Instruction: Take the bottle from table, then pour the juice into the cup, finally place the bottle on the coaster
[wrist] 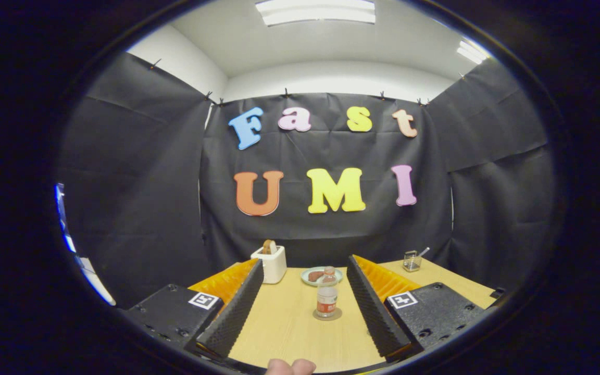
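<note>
A wooden table (289, 328) holds a small bottle (326, 297) standing upright on a round coaster (327, 315) near its middle. The gripper (305, 304) fingers are spread wide apart, bottle between them, untouched.

No words or numbers can be read here. A square black-and-white code mark (205, 300) sits on the left block of the gripper (304, 263), and one more code mark (402, 299) sits on the right block. The fingers are wide apart and touch nothing. Between them, a little ahead, the bottle (326, 299) has a red label, too small to read.
</note>
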A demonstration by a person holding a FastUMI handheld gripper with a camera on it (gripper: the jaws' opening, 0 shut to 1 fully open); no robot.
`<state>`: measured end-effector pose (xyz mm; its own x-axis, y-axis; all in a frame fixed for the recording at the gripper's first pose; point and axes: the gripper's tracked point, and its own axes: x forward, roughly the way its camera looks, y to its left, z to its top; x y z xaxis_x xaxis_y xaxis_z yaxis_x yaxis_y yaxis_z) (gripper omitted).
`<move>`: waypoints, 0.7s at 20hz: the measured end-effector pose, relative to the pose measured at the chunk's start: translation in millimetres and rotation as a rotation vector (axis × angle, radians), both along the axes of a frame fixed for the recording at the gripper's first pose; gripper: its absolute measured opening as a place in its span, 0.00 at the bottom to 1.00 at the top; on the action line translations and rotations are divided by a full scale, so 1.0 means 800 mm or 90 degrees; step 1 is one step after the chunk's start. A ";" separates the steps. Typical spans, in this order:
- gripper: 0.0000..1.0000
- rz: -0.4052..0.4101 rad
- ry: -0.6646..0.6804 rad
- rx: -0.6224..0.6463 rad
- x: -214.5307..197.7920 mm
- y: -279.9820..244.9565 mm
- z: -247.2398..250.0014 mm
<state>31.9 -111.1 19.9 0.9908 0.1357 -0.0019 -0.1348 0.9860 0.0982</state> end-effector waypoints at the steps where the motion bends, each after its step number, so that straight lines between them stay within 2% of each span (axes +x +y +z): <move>1: 1.00 -0.006 0.005 -0.002 0.000 -0.003 -0.003; 8: 1.00 -0.037 -0.001 0.005 0.009 -0.022 0.000; 14: 1.00 -0.039 -0.008 -0.008 0.004 -0.022 0.008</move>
